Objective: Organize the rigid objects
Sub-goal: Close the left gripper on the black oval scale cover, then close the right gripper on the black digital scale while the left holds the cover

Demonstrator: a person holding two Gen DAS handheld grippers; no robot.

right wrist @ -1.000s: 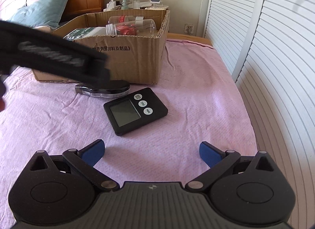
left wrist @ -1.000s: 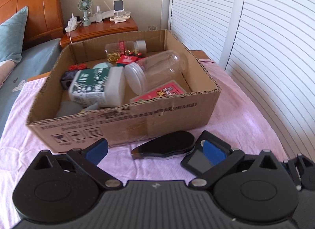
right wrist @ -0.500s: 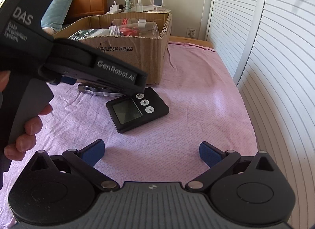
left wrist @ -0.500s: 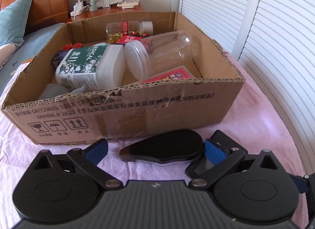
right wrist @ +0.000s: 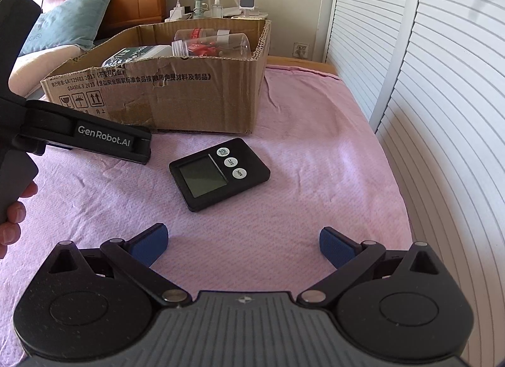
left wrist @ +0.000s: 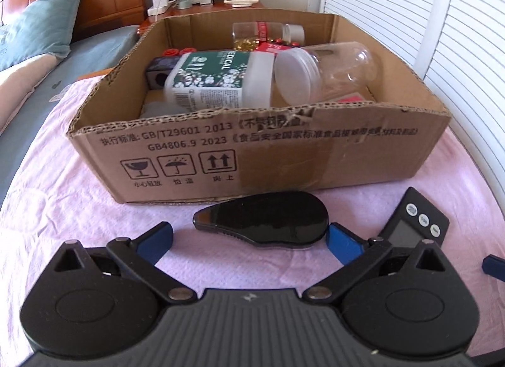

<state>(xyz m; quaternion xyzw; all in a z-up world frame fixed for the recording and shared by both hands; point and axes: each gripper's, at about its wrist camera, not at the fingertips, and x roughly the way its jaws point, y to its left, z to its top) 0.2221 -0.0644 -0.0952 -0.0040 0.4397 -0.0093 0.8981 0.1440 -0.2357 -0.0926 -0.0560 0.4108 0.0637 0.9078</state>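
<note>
A black teardrop-shaped gadget (left wrist: 265,220) lies on the pink cloth just in front of the cardboard box (left wrist: 258,158). My left gripper (left wrist: 249,239) is open, low over the cloth, its blue pads on either side of the gadget's near edge, not closed on it. A black digital timer (right wrist: 219,174) lies flat to the right of the gadget, also visible as the timer (left wrist: 413,221) in the left wrist view. My right gripper (right wrist: 243,245) is open and holds nothing, a short way in front of the timer. The box (right wrist: 176,95) holds a green-labelled tub (left wrist: 217,79), a clear jar (left wrist: 328,73) and a small bottle (left wrist: 268,31).
White slatted doors (right wrist: 442,98) run along the right side of the bed. A bedside table (left wrist: 205,4) with a fan and chargers stands behind the box. A teal pillow (left wrist: 38,26) lies at the left. A hand (right wrist: 15,209) holds the left gripper's grip.
My left gripper has dropped and moved in toward the black gadget, which now sits between its pads. The right gripper has barely moved.
</note>
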